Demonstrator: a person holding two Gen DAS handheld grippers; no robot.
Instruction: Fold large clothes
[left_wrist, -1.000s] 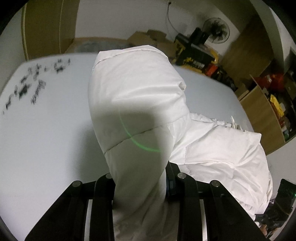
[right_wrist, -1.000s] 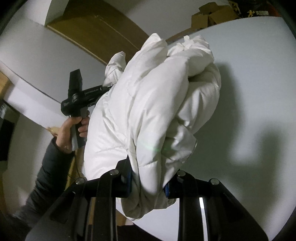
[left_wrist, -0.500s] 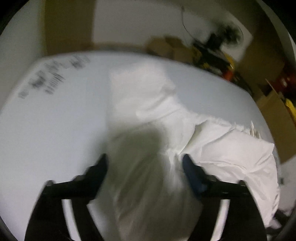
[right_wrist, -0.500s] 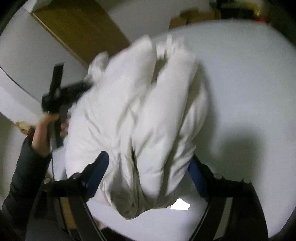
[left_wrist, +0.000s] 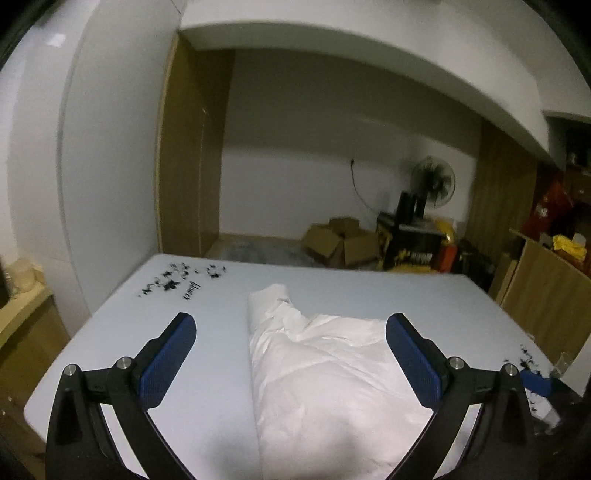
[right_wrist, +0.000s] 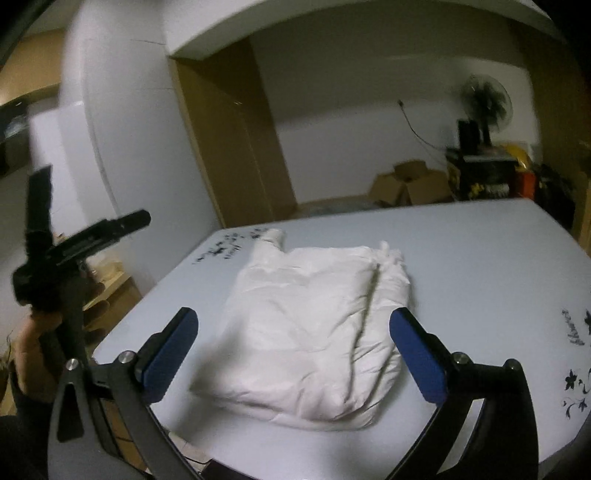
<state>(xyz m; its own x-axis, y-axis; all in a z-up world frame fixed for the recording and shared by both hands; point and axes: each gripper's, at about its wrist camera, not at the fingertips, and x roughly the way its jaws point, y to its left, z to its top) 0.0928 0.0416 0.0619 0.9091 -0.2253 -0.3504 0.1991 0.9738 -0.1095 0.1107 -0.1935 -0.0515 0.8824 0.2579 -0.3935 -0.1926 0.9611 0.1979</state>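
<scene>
A white padded jacket (left_wrist: 332, 369) lies folded in a thick bundle on the white surface (left_wrist: 369, 291), one sleeve end pointing toward the far side. My left gripper (left_wrist: 291, 321) hangs above its near end, jaws opening wide, and the blue pads touch nothing. In the right wrist view the jacket (right_wrist: 314, 314) rests flat on the surface (right_wrist: 480, 258). My right gripper (right_wrist: 293, 314) hovers over it, its jaws likewise opening and clear of the cloth. A hand (right_wrist: 33, 332) holds the left gripper's black handle (right_wrist: 74, 251) at the left edge.
Black flower prints (left_wrist: 181, 280) mark the surface's far left corner and its right edge (right_wrist: 576, 380). Beyond the surface stand cardboard boxes (left_wrist: 340, 243), a fan (left_wrist: 434, 181) and a wooden cabinet (left_wrist: 546, 280). A low shelf (right_wrist: 107, 291) sits left of the surface.
Both grippers were shut on the lifted jacket; they have opened, let it go and drawn back and up. The jacket now lies folded on the surface.
</scene>
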